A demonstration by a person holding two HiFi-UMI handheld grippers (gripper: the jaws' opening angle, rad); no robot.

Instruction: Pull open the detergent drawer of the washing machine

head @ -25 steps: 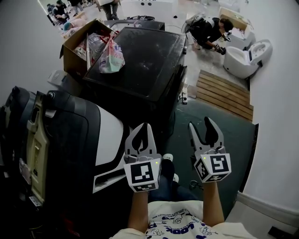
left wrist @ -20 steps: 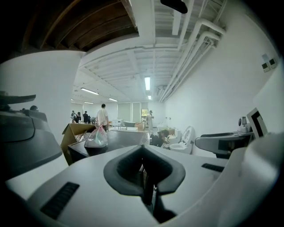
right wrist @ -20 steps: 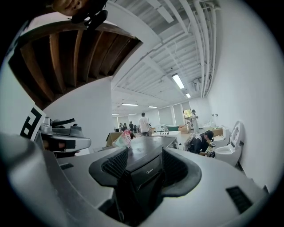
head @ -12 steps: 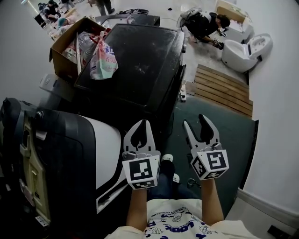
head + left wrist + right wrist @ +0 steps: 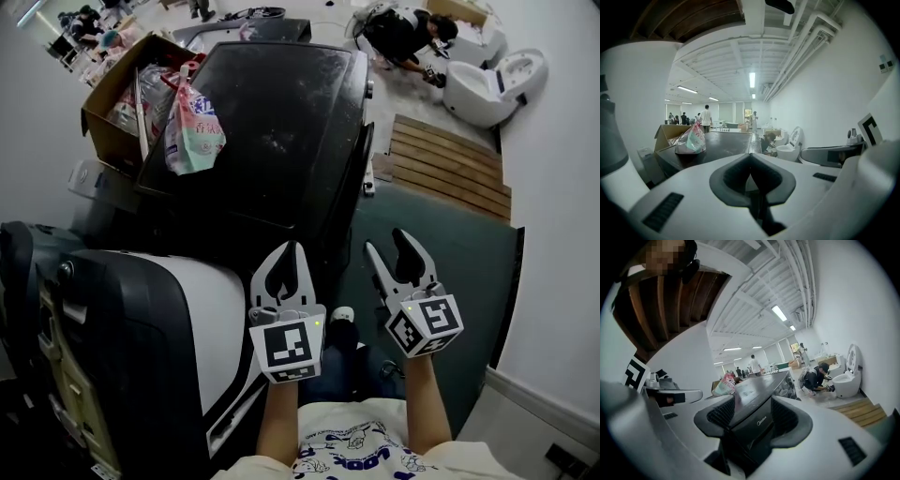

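Left gripper (image 5: pixel 290 250) being held clenched: jaws touching at tips, nothing gripped. Right gripper (image 5: pixel 387 247) being held released: jaws apart and empty, with dark front of washing machine (image 5: pixel 281 112) being framed between them in right gripper view, not touched. Detergent drawer not being made out. Plastic bag (image 5: pixel 192 131) being carried on machine top, at left edge; cardboard box (image 5: pixel 105 112) just beside. Beyond: wooden pallet (image 5: pixel 450 173), toilet (image 5: pixel 487 89), crouching person (image 5: pixel 403 33).

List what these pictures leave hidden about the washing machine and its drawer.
- Detergent drawer: not found; the head view shows the washing machine from above, its front foreshortened.
- Right gripper view: the open right gripper covers most of the front panel.
- Left gripper view: the shut left gripper hides the machine's front.
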